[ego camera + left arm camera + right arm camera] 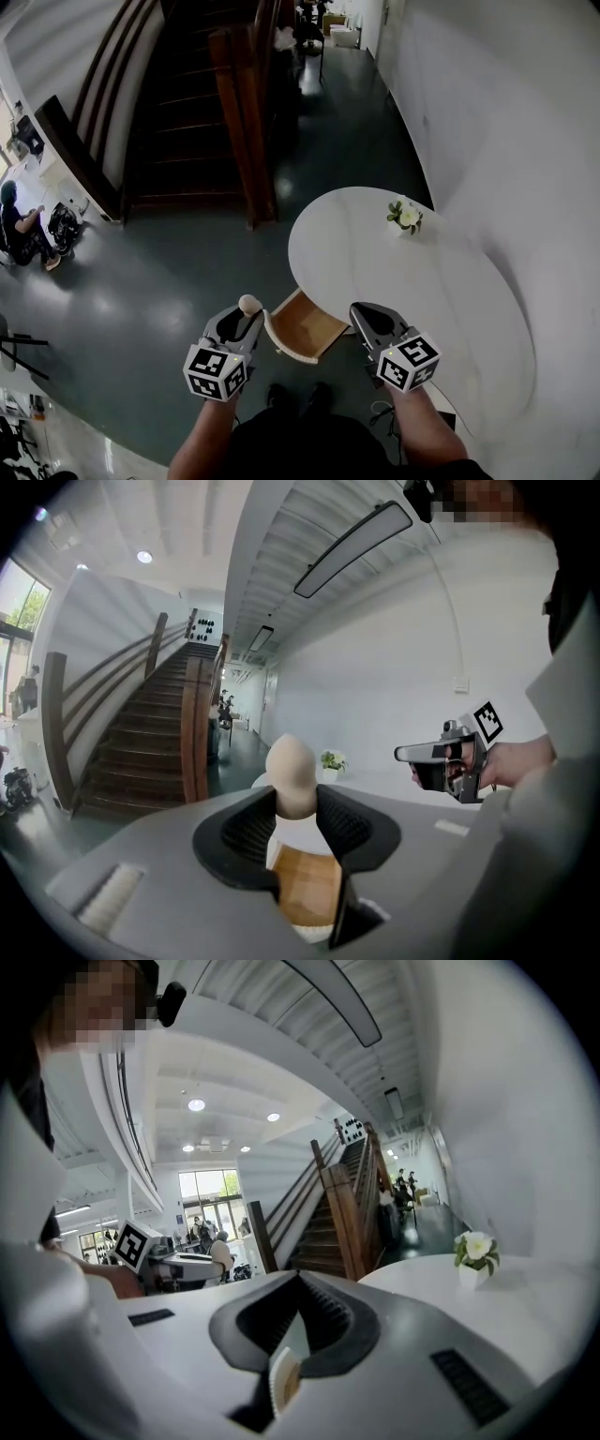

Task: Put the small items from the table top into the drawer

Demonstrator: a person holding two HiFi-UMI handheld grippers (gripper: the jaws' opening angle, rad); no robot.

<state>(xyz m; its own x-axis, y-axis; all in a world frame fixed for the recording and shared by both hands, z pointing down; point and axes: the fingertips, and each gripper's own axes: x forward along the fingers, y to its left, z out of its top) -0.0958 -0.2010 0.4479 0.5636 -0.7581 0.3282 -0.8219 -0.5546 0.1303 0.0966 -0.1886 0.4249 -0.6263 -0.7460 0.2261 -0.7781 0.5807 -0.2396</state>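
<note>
Left gripper (pixel 296 808) fingers clamp the egg-shaped piece (pixel 291 775) low down, just left of the drawer (pixel 309 330). Smooth and rounded, it likely slips. Right gripper (pixel 300 1283) fingers are together, empty.

Readable text: none in any view.
Marker cube (pixel 217 372) of left gripper (pixel 247 313): black-and-white square pattern, no letters or digits; 7 o'clock in head view.
Marker cube (pixel 409 362) of right gripper (pixel 360 309): same kind of pattern; 5 o'clock.
Dark wall marks (pixel 203 625) at stair top: too small to read.
</note>
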